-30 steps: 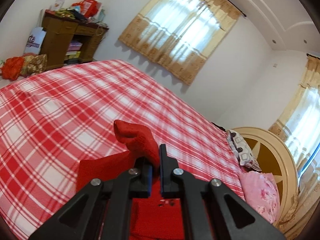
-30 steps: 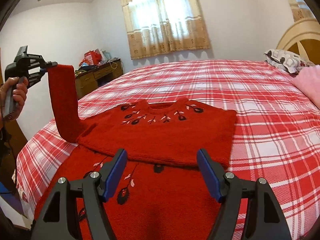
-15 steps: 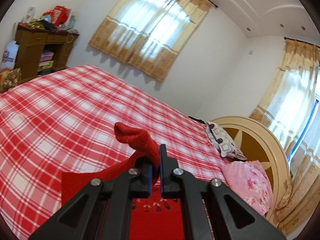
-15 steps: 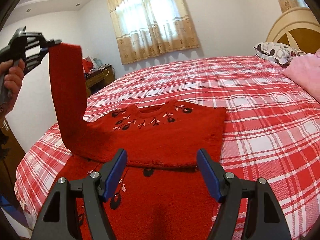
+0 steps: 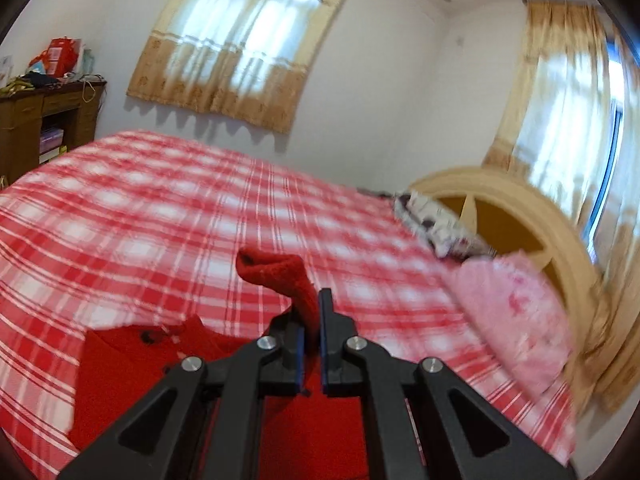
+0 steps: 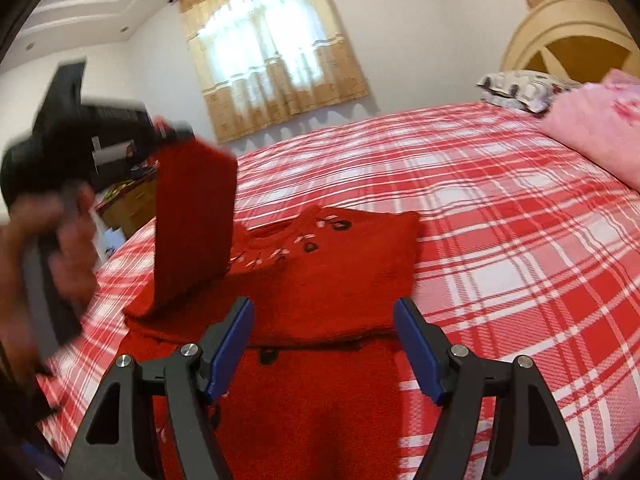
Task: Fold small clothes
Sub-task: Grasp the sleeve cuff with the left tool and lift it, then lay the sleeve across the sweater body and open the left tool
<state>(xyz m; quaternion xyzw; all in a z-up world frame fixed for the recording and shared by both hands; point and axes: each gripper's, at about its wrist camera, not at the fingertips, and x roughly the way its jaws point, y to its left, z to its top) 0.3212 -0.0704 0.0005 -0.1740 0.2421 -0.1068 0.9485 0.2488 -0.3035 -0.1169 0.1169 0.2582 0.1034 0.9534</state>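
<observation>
A small red knitted sweater (image 6: pixel 320 280) with dark leaf patterns at the neck lies on the red-and-white plaid bed (image 6: pixel 500 220). Its right side is folded in. My left gripper (image 5: pixel 311 308) is shut on the cuff of the left sleeve (image 5: pixel 280 276), and the right wrist view shows that sleeve (image 6: pixel 192 220) lifted upright over the sweater's left side, held by the left gripper (image 6: pixel 172 134) in a person's hand (image 6: pixel 68 248). My right gripper (image 6: pixel 322 320) hovers open above the sweater's lower half, nothing between its blue pads.
Two pillows, a patterned pillow (image 6: pixel 516 88) and a pink pillow (image 6: pixel 600 128), lie by the round wooden headboard (image 6: pixel 572 32) at the right. A cluttered wooden desk (image 5: pixel 44 120) stands by the far wall left of the curtained window (image 5: pixel 236 44).
My left gripper has carried the raised sleeve rightward, from beyond the bed's left edge to over the sweater's left side. The right gripper stays open in nearly the same place.
</observation>
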